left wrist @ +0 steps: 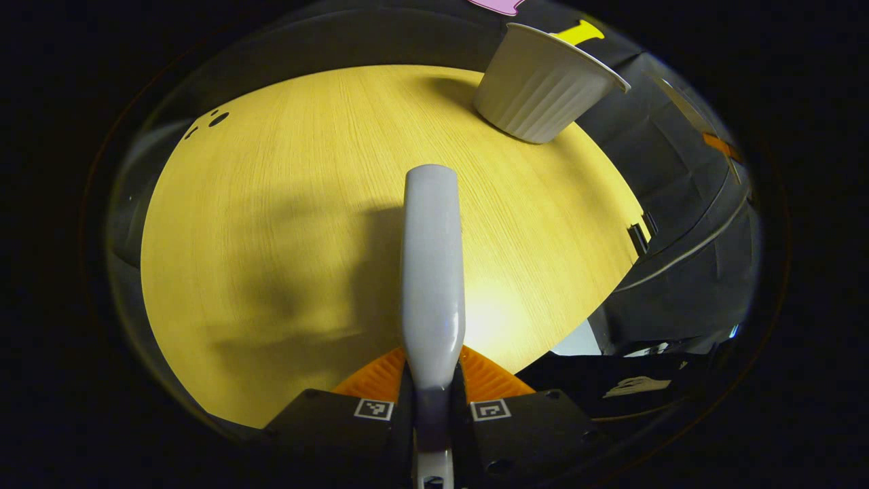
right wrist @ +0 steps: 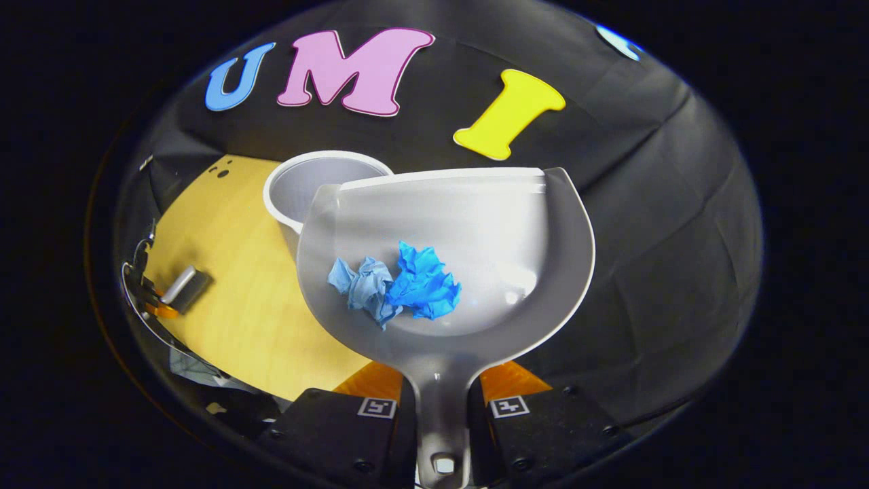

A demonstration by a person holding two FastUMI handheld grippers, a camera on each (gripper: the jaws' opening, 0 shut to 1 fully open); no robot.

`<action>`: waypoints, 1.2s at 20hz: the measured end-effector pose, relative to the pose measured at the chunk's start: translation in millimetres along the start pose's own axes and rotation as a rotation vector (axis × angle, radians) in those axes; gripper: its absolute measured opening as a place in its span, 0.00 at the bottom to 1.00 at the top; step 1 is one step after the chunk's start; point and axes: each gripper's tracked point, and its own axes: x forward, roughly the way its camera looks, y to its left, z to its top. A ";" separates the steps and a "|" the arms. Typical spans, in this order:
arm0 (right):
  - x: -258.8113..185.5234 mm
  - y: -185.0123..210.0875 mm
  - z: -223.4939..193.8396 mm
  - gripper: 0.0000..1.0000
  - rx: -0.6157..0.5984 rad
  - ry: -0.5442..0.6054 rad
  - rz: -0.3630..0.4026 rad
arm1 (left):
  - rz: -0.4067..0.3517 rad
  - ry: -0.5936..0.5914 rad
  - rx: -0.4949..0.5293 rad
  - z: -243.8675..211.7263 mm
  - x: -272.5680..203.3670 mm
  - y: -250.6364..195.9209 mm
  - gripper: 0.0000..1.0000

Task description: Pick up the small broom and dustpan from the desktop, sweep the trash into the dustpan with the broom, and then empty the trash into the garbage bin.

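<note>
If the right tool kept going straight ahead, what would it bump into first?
Probably the white bin. The right tool holds the dustpan, with blue crumpled paper inside, and the pan's front edge already overlaps the bin's rim. Depth is unclear; it might pass above to the black cloth wall.

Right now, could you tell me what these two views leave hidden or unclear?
- Broom bristles: left gripper view shows just the handle, seen end-on.
- Garbage bin bottom: in the right gripper view the dustpan covers most of it.
- Paper wads: two or more, too crumpled to count.
- Left gripper: small at the right gripper view's edge.
</note>
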 end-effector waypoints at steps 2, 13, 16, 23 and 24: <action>6.1 -0.7 3.9 0.35 -0.070 -0.001 -0.016 | 0.010 0.001 -0.004 -2.0 1.3 -1.1 0.27; -22.7 -40.6 22.4 0.35 -0.594 0.007 -0.105 | 0.010 -0.034 -0.111 -1.5 6.0 5.2 0.30; -44.2 -67.4 19.8 0.35 -0.720 0.002 -0.135 | 0.019 -0.047 -0.119 -0.2 4.9 7.3 0.27; -100.8 -103.2 6.0 0.35 -1.168 -0.145 -0.279 | 0.050 -0.096 -0.139 7.4 -2.8 11.2 0.27; -107.6 -106.7 -1.8 0.35 -1.210 -0.153 -0.295 | 0.057 -0.098 -0.142 7.0 -2.8 12.6 0.27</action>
